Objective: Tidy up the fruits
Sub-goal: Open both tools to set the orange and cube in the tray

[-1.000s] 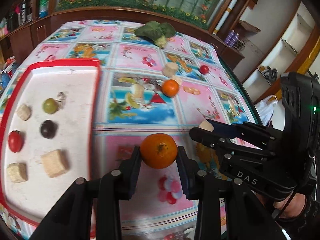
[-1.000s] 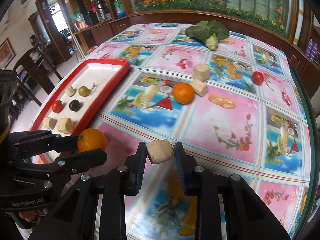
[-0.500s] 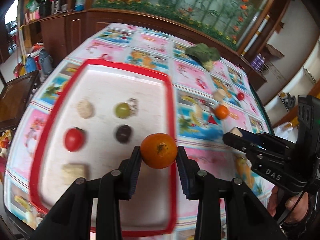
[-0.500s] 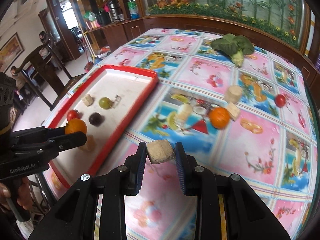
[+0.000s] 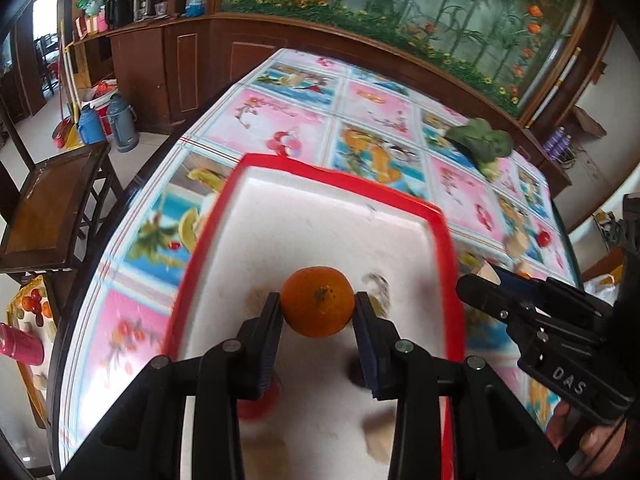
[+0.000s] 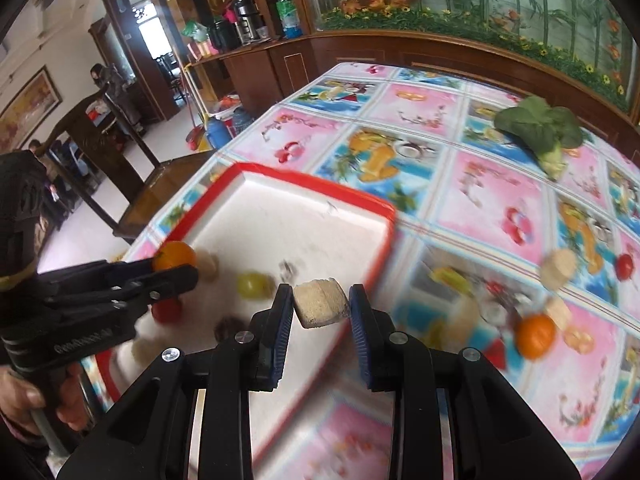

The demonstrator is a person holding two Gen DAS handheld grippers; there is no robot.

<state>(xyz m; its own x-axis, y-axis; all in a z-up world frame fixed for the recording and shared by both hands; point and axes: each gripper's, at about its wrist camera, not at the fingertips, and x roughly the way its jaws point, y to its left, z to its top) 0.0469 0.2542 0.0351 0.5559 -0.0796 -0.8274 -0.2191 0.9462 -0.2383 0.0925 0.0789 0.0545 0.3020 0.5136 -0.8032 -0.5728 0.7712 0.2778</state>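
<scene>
My left gripper (image 5: 317, 307) is shut on an orange (image 5: 318, 301) and hangs above the white tray with the red rim (image 5: 344, 184). My right gripper (image 6: 320, 306) is shut on a pale beige cube (image 6: 321, 306), over the tray's right rim (image 6: 316, 184). In the right wrist view the left gripper (image 6: 176, 268) shows at the left with its orange (image 6: 173, 255). On the tray lie a green fruit (image 6: 253, 285), a red tomato (image 6: 167, 309), a dark fruit (image 6: 230, 327) and pale pieces, all blurred.
On the patterned tablecloth right of the tray lie another orange (image 6: 535, 336), several pale cubes (image 6: 558, 269), a small tomato (image 6: 625, 266) and a leafy green vegetable (image 6: 538, 122). A wooden chair (image 5: 52, 200) stands by the table's left edge. A wooden cabinet runs behind the table.
Both grippers have moved left over the table, the left one from beside the tray to above its middle, the right one to the tray's right rim. Each keeps hold of its piece.
</scene>
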